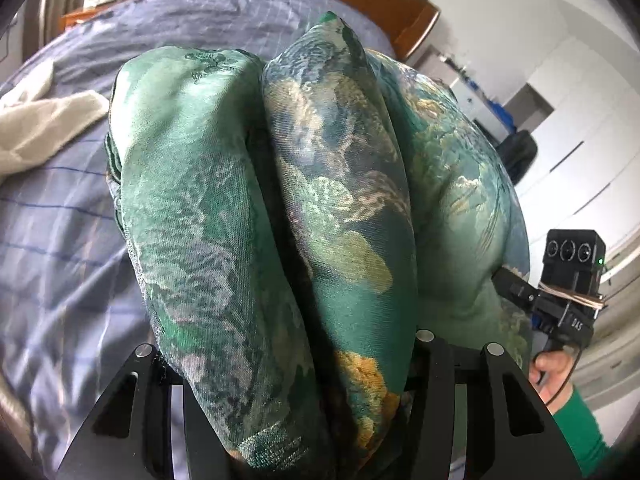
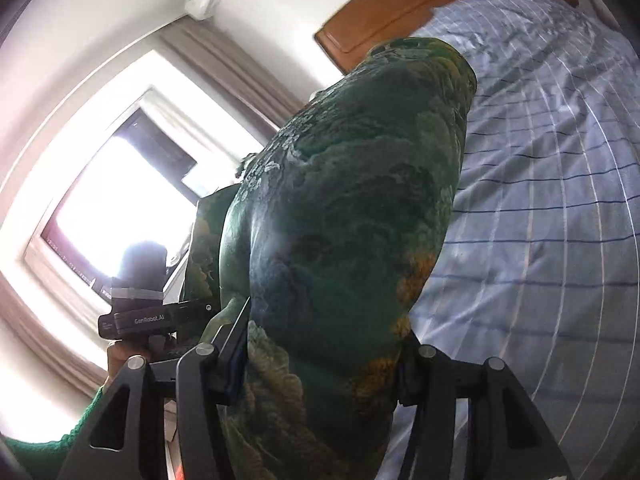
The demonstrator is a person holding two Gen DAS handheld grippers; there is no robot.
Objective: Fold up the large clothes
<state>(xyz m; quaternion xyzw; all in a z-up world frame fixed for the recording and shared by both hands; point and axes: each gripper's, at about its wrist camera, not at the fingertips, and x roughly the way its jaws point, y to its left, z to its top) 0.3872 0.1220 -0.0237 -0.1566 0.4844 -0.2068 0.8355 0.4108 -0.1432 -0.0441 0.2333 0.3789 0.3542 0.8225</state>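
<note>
The left gripper clamps its black angular jaws on a thick bunch of the garment, a silky green cloth woven with gold and teal flower shapes. The right gripper pinches another fold of it. The cloth hangs in rounded, bulging folds above the bed with its checked blue sheet.

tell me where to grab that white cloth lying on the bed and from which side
Take the white cloth at its free folded end, the flap nearest the green garment, coming down from above. That end lies loose and raised on the blue checked bedsheet, so a gripper could probably pinch it; the rest runs out of view. Both grippers are full now.
</note>
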